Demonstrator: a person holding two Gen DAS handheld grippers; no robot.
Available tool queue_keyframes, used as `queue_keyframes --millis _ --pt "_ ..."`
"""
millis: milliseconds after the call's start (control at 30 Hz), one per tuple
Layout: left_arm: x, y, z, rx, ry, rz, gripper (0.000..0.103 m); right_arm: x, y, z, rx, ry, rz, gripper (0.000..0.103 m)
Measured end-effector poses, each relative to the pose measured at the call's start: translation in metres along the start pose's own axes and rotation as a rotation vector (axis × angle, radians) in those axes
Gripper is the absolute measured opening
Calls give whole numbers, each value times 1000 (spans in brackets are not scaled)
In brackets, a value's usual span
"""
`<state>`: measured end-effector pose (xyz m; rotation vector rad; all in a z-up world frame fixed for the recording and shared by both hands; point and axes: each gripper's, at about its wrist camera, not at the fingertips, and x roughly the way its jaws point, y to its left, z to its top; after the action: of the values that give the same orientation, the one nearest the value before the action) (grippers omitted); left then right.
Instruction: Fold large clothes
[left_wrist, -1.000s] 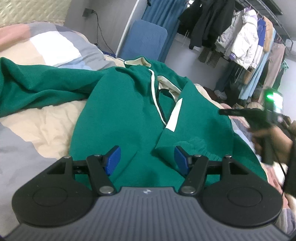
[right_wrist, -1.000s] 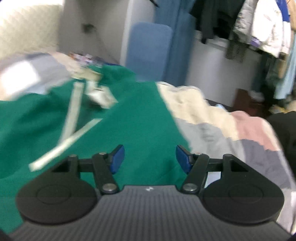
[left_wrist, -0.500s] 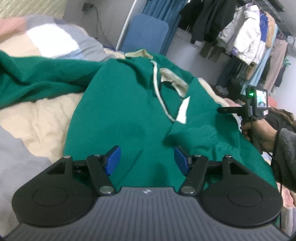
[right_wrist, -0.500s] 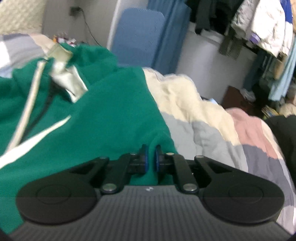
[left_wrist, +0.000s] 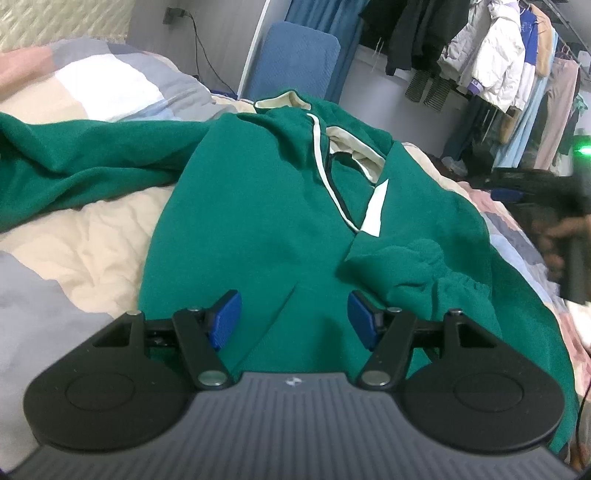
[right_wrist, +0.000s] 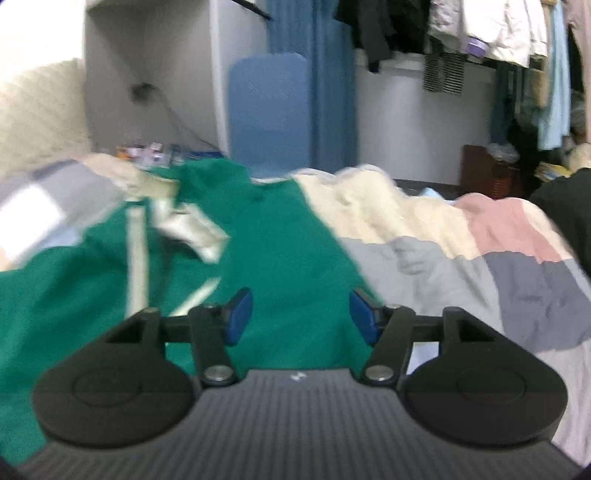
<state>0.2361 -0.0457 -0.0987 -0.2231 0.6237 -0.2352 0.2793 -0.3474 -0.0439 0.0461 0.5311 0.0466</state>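
A large green hoodie (left_wrist: 258, 221) with a cream-lined hood and a white drawstring lies on the bed. Its right sleeve is folded across the body, cuff (left_wrist: 424, 266) near the hem. Its left sleeve (left_wrist: 74, 158) stretches out to the left. My left gripper (left_wrist: 293, 319) is open and empty, just above the hem. My right gripper (right_wrist: 301, 314) is open and empty over the hoodie's right edge (right_wrist: 295, 236); that view is blurred. The right gripper and hand also show in the left wrist view (left_wrist: 554, 221) at the right.
The bed has a patchwork cover (right_wrist: 480, 266) in cream, grey and pink. A blue board (left_wrist: 295, 59) leans on the wall behind. A rack of hanging clothes (left_wrist: 498, 55) stands at the back right. A dark box (right_wrist: 491, 170) sits on the floor.
My right gripper was shut half a second ago and has opened and lifted off the hoodie's edge. My left gripper has stayed open over the hem.
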Motion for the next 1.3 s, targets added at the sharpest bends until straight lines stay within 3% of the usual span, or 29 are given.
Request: queue_keyframes --millis 200,300,400,533,600,700,833,967,1033,1100,1200,1300 --pt "-17 -6 -1 30 -22 -2 69 -72 51 -44 138 73 179 59" --pt "-17 -7 0 54 -32 20 69 -89 75 -62 179 117 205 59" --pt "-18 -4 -2 37 -14 5 69 -88 91 -70 169 157 168 60" --pt "-4 0 -7 60 36 39 69 -86 104 -76 105 125 132 59" --pt "4 4 -10 55 67 42 69 -80 92 -80 133 115 106 65" --pt "7 6 -11 51 81 41 69 -60 76 -88 221 164 171 66" --pt "4 6 -11 46 75 39 69 -38 81 -95 157 202 147 66" --pt "1 9 -8 18 61 27 69 -32 92 -98 79 220 121 61" --pt "-2 12 -5 -10 48 18 69 -35 94 -97 68 241 143 51" --pt "-6 16 -2 -40 36 10 69 -41 92 -95 90 251 197 25" --pt "-10 22 1 -82 18 -3 69 -53 98 -91 124 259 308 23" --pt "-11 25 2 -98 12 0 69 -71 117 -90 51 239 365 23"
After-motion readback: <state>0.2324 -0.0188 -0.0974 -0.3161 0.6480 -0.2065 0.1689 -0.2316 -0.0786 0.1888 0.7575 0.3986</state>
